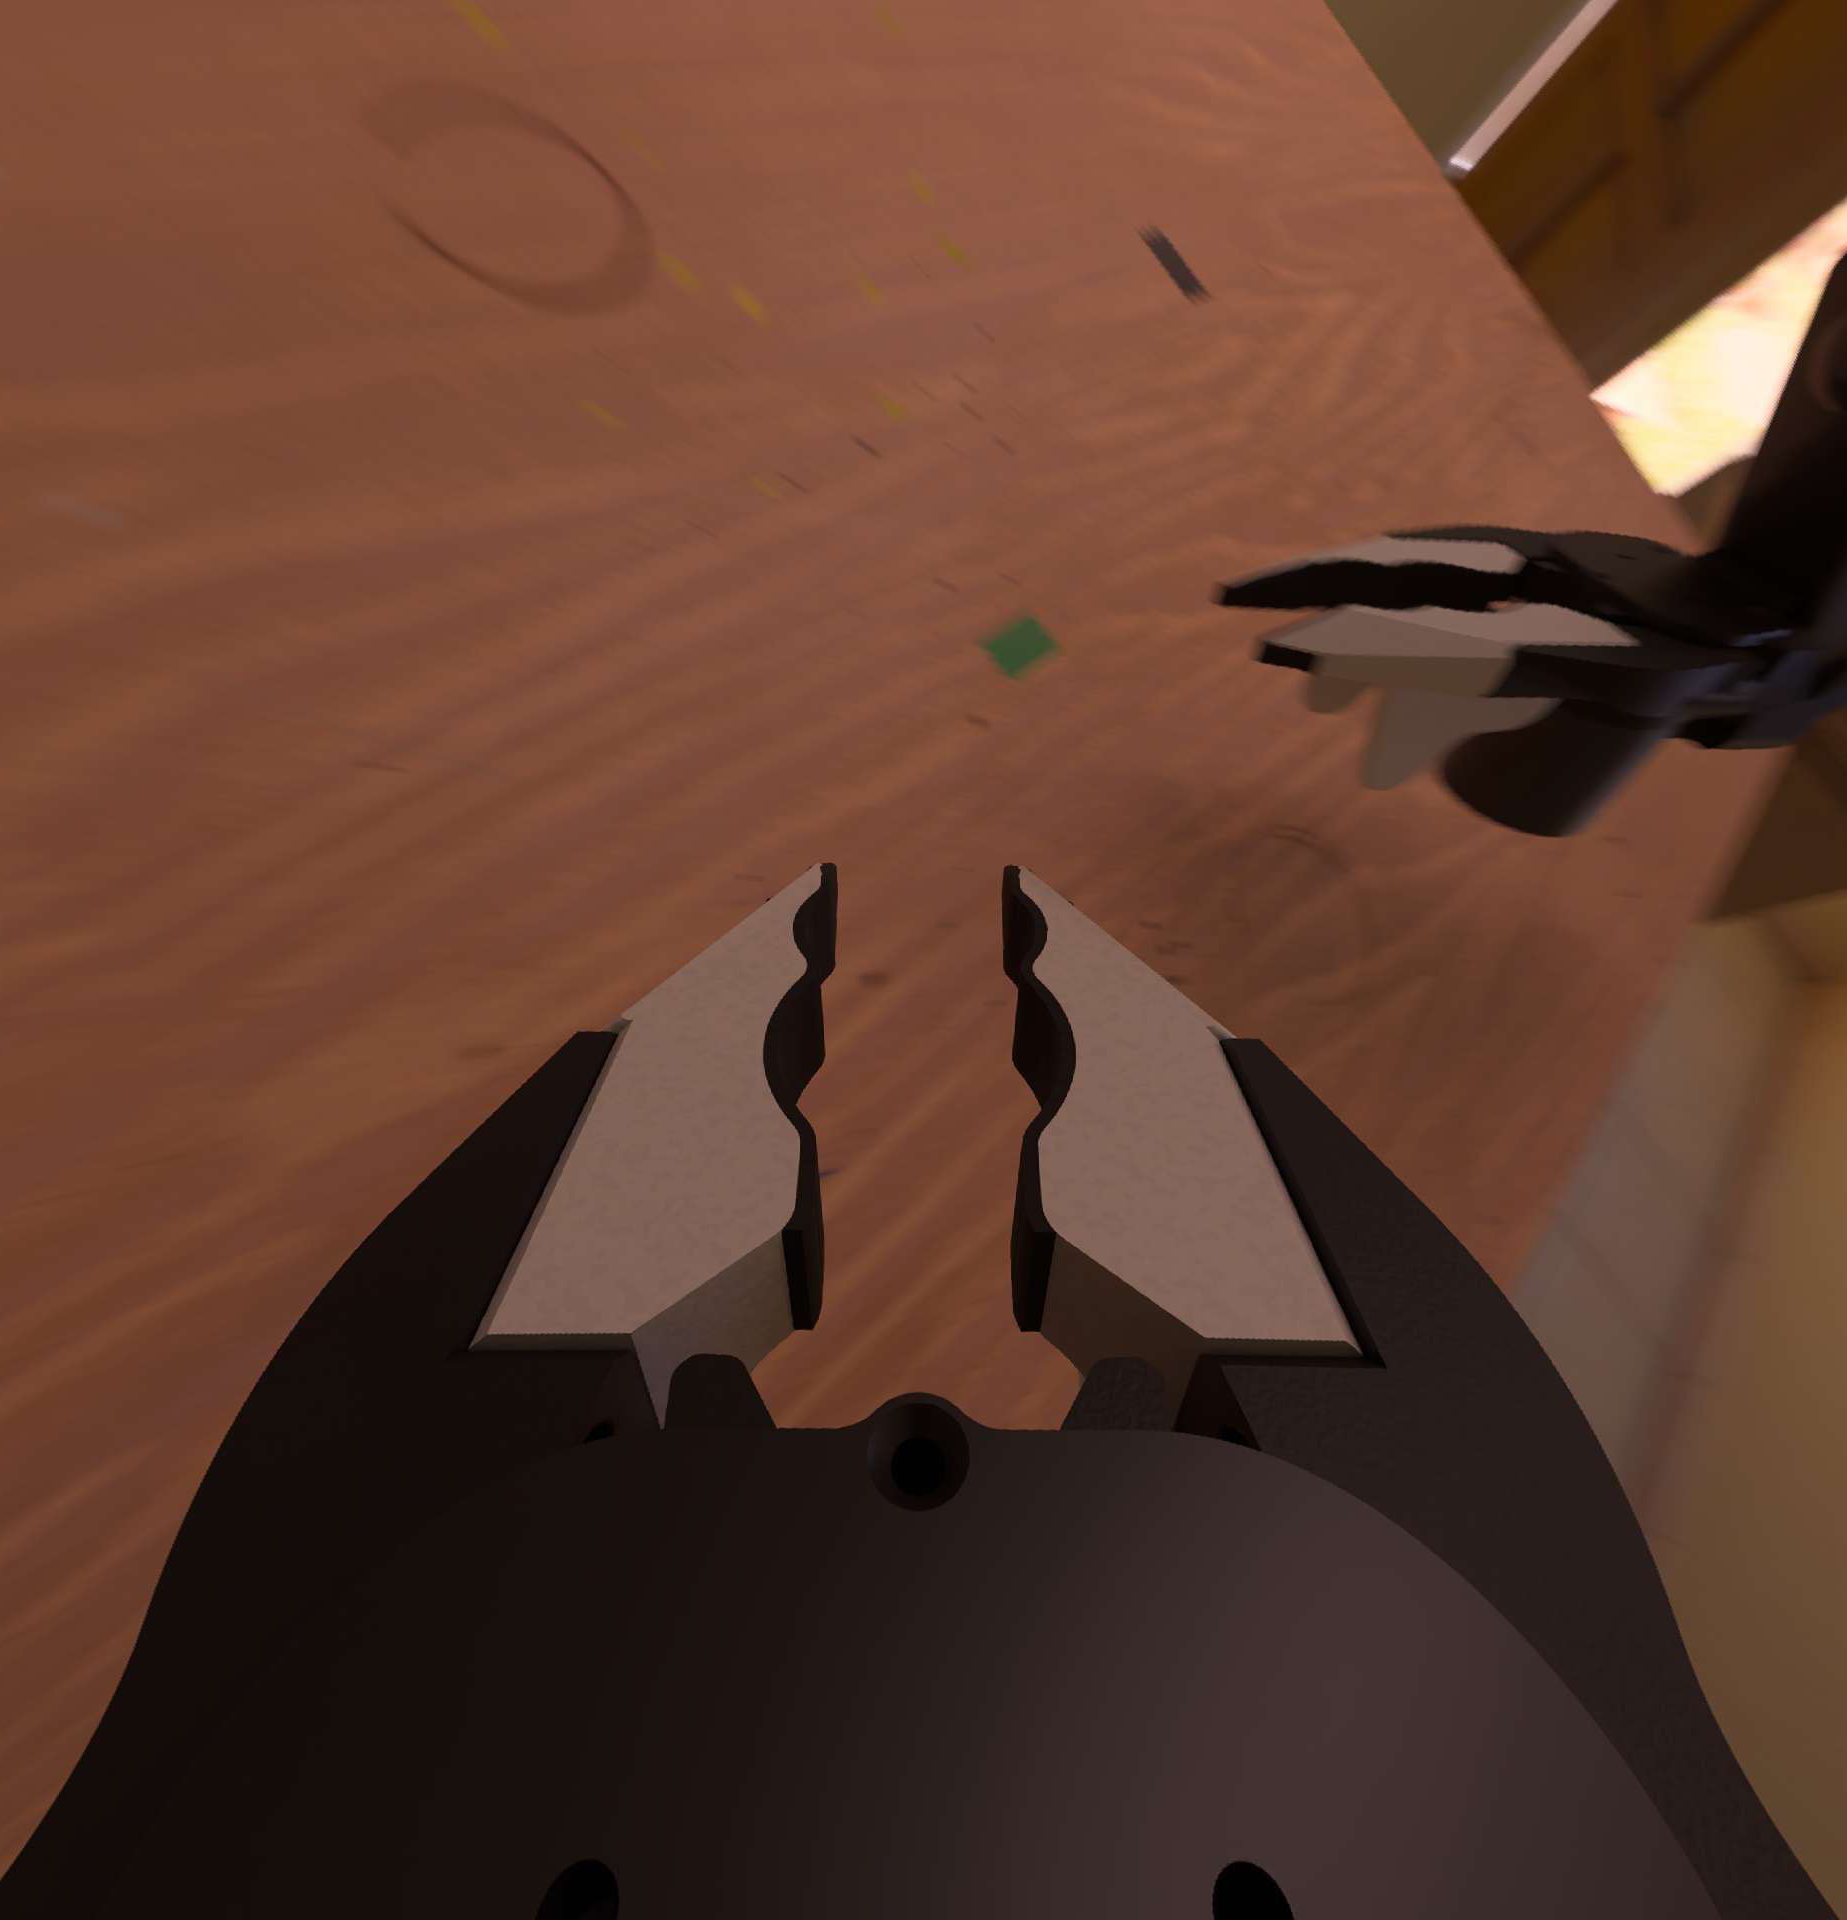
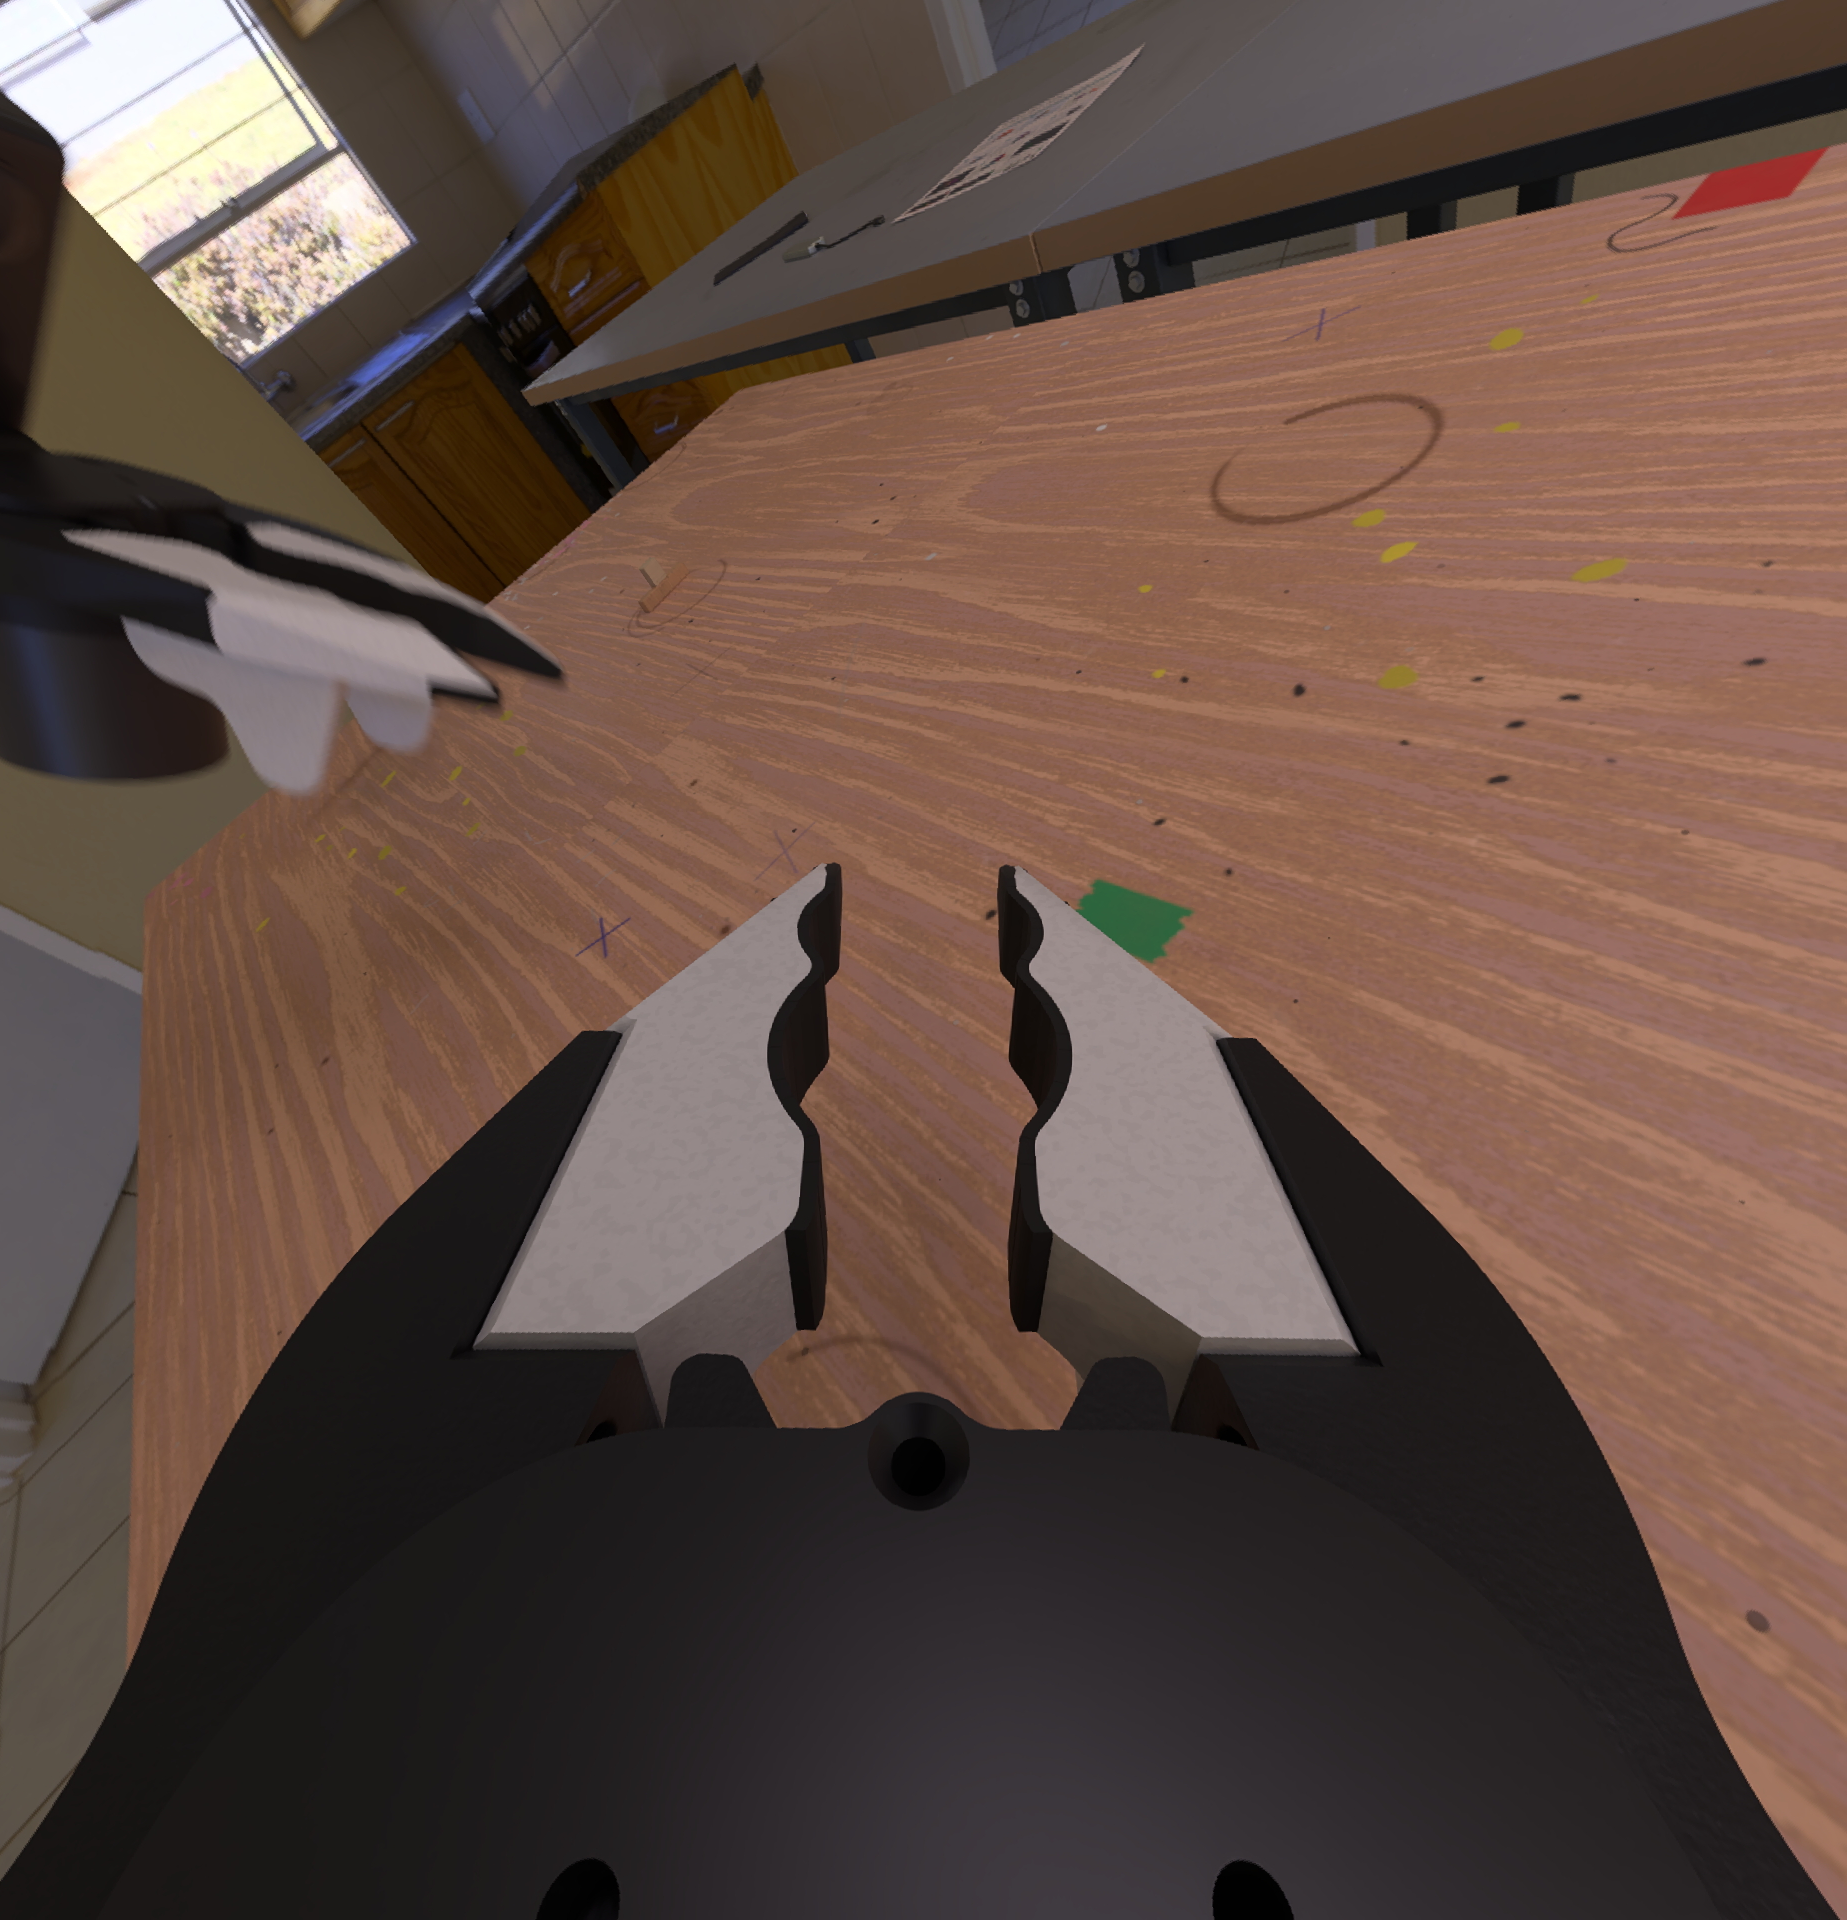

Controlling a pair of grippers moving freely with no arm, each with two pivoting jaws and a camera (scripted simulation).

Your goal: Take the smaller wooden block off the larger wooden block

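Observation:
In the right wrist view two small wooden pieces lie far off near the table's far left edge: a pale smaller block (image 2: 650,572) touching a longer tan block (image 2: 674,593). They are too small to tell how one rests on the other. My right gripper (image 2: 919,873) is open and empty, well short of them above the table. My left gripper (image 1: 919,873) is open and empty too, and its view is blurred and shows no blocks. Each gripper shows in the other's view: the left (image 2: 524,681) at the upper left, the right (image 1: 1246,623) at the right.
The wooden table (image 2: 1314,831) bears a green patch (image 2: 1132,920), which also shows in the left wrist view (image 1: 1018,644), a red patch (image 2: 1750,182), a dark ring mark (image 2: 1324,457) and paint specks. A grey bench (image 2: 898,208) and cabinets stand beyond the far edge.

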